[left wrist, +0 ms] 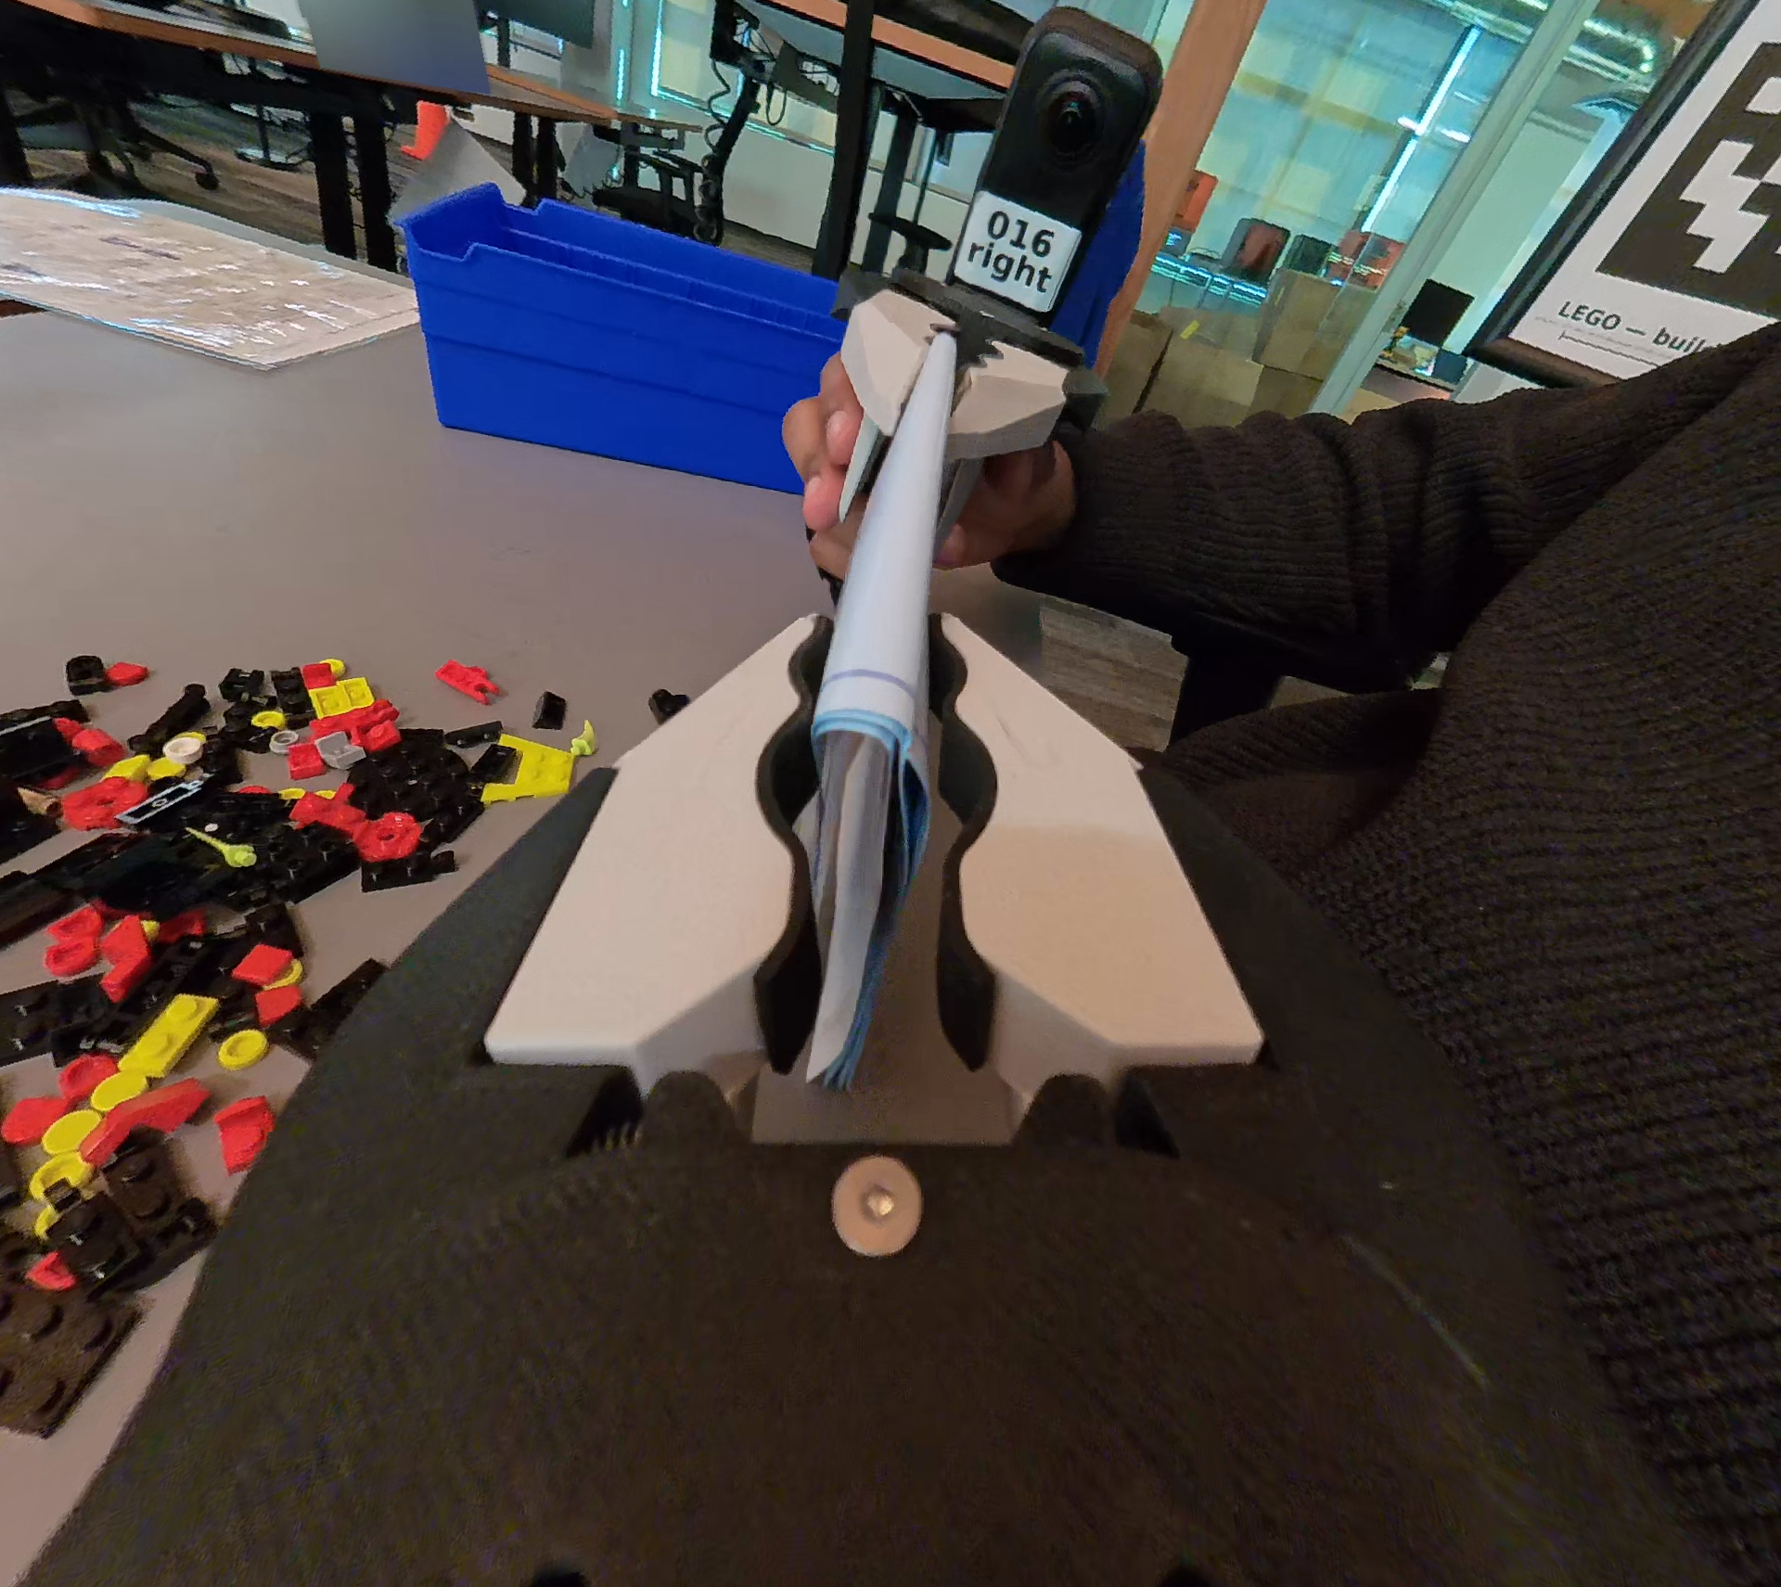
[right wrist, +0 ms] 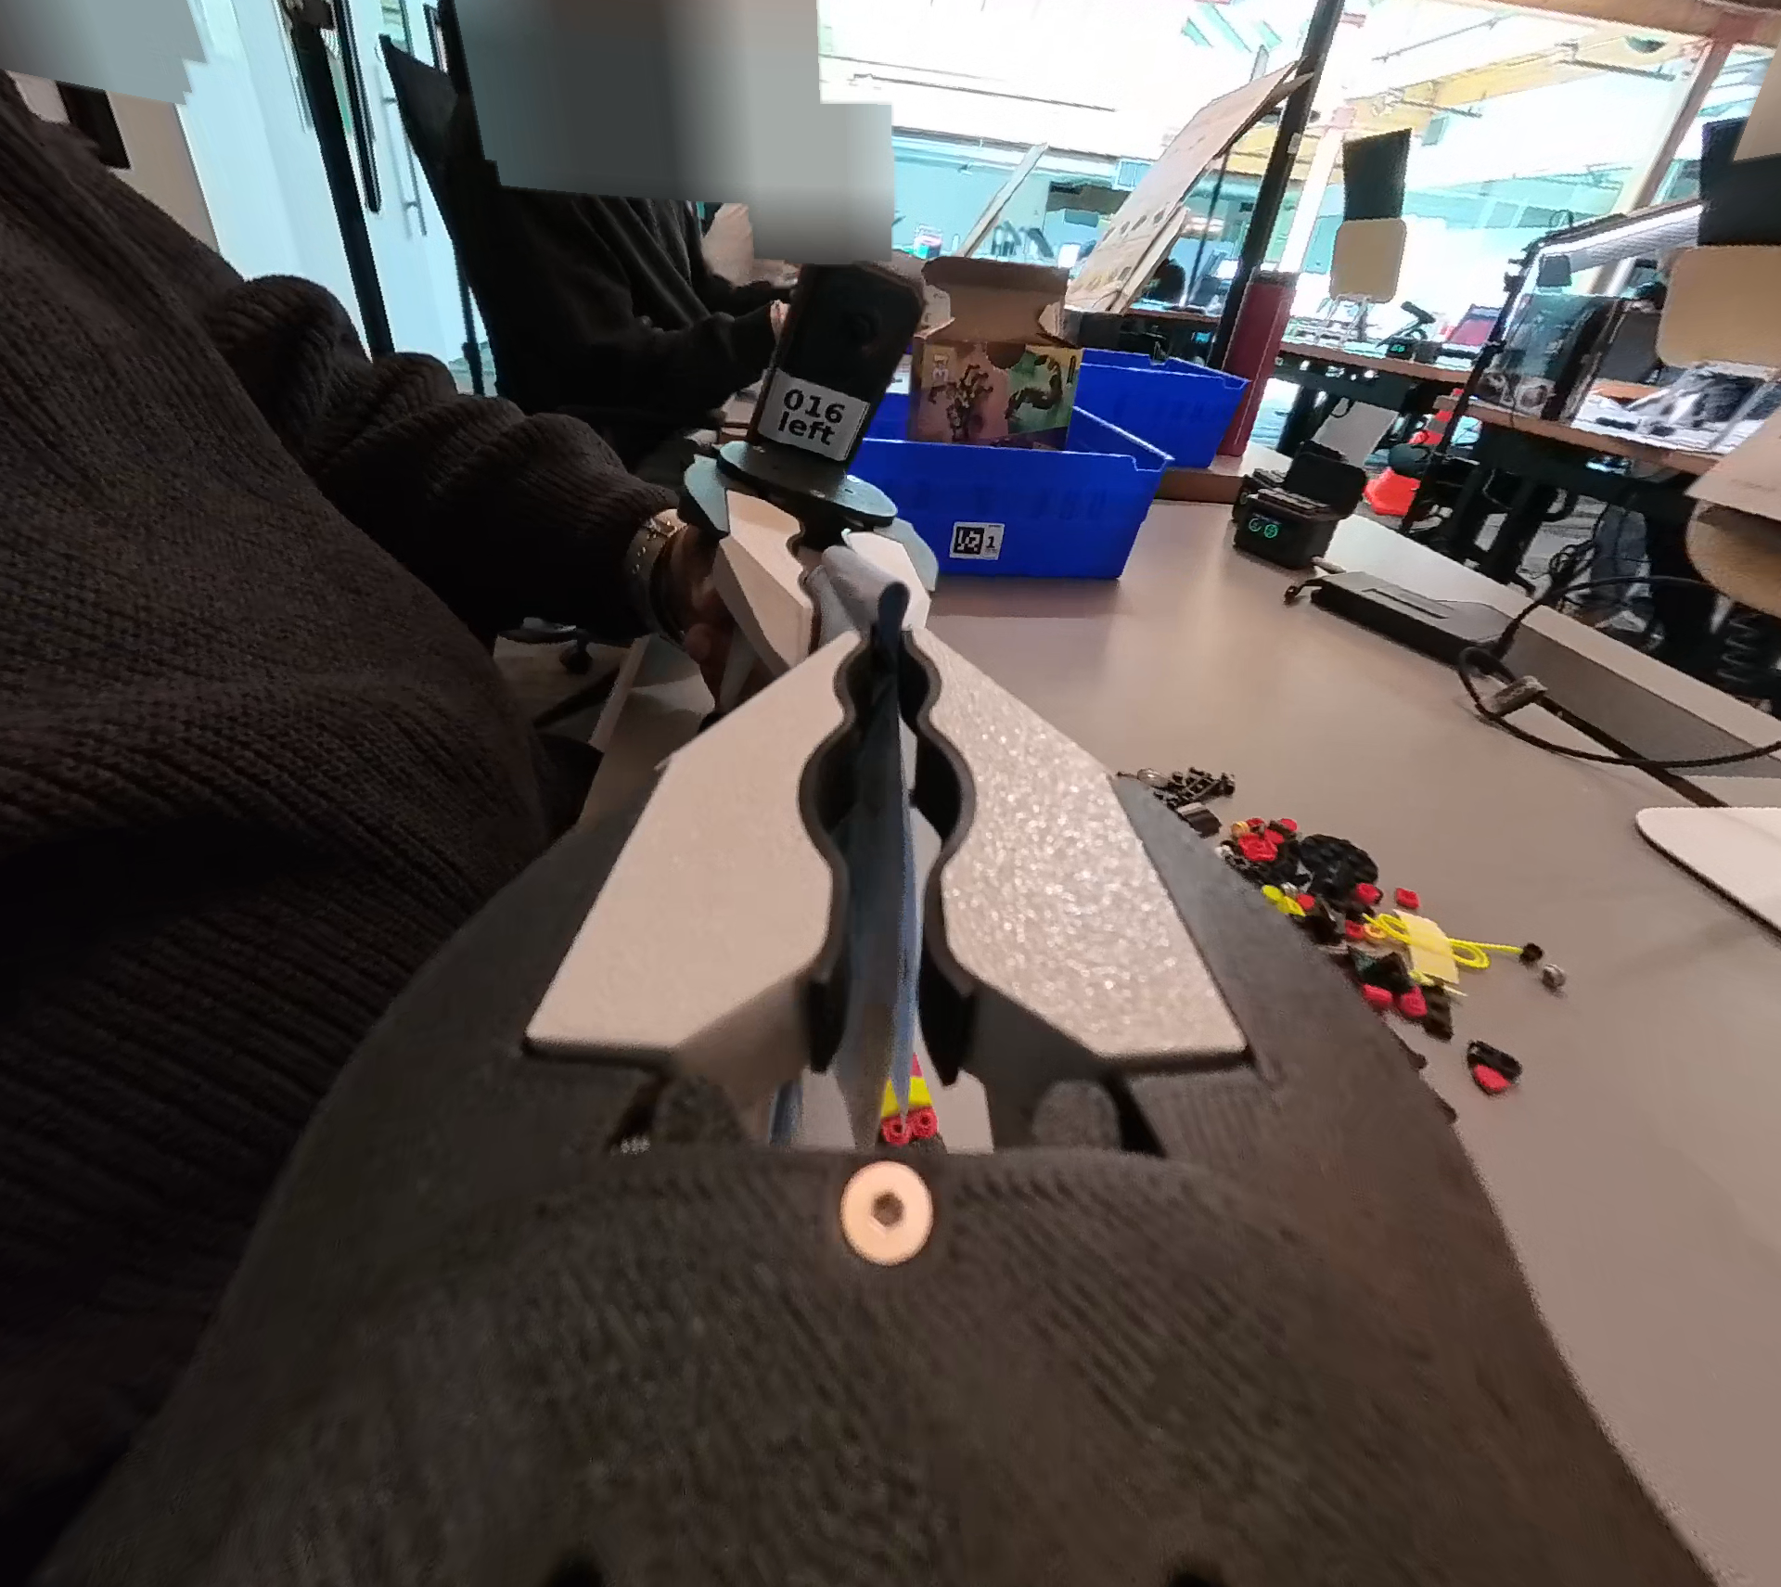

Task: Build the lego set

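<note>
Paper instruction booklet (left wrist: pixel 872 770) clamped between left gripper (left wrist: pixel 875 645) and right gripper (left wrist: pixel 906 500), both closed on it; lego pieces (left wrist: pixel 193 866) loose on table (left wrist: pixel 482 500) left; apparently nothing assembled; build barely started.

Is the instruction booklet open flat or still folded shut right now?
Neither flat nor shut: partly open. The instruction booklet is pinched edge-on off the table by the left hand-held gripper, the right hand-held gripper drawing one page away.
</note>
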